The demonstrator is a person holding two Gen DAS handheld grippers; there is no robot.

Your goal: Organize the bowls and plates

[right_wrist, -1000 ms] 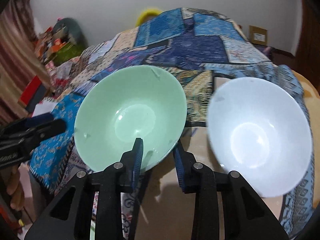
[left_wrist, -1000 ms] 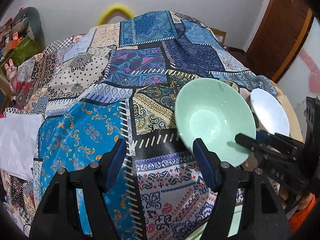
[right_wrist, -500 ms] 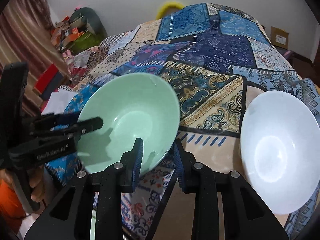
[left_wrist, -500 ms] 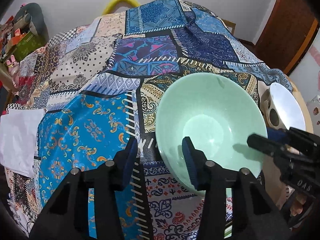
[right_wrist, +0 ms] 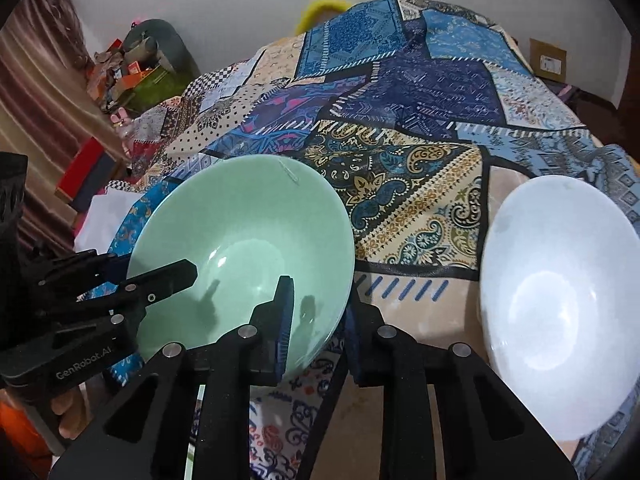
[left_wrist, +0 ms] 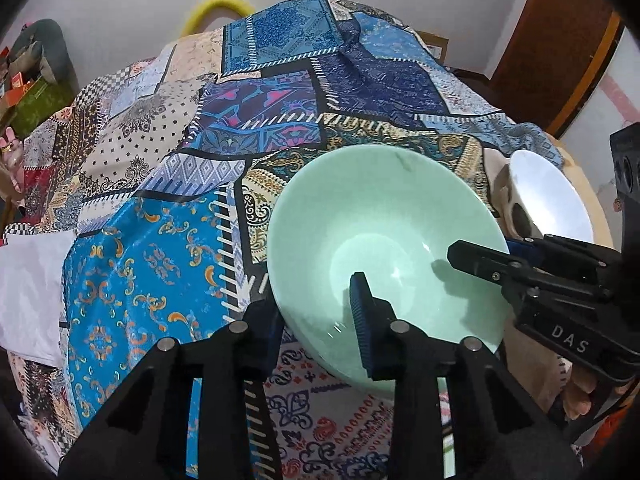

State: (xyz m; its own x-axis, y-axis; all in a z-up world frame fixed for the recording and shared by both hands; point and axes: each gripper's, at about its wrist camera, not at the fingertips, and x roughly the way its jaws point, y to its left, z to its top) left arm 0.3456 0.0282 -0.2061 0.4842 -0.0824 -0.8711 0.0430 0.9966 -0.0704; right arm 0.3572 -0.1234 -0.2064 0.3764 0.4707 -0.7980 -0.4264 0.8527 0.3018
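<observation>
Mint-green, the green bowl (left_wrist: 384, 240) sits tilted above the patchwork cloth (left_wrist: 152, 264), gripped at its rim from two sides. The left gripper (left_wrist: 316, 312) has one finger inside the wall and the other outside; its jaws have just been closing and now pinch the near rim. The outer finger is half hidden behind the bowl, so the contact there is hard to make out. The right gripper (right_wrist: 318, 312) straddles the rim the same way — inner pad on the glazed inside, outer pad mostly hidden under the bowl — and its jaws have also just narrowed onto the wall. Whether the bowl's base touches the cloth cannot be told.

The white bowl (right_wrist: 560, 300) lies well apart on the right, its far side cut off by the frame edge. Between the two bowls runs a bare strip of cloth — open room. A hand (right_wrist: 68, 408) below the left gripper is only partly seen.
</observation>
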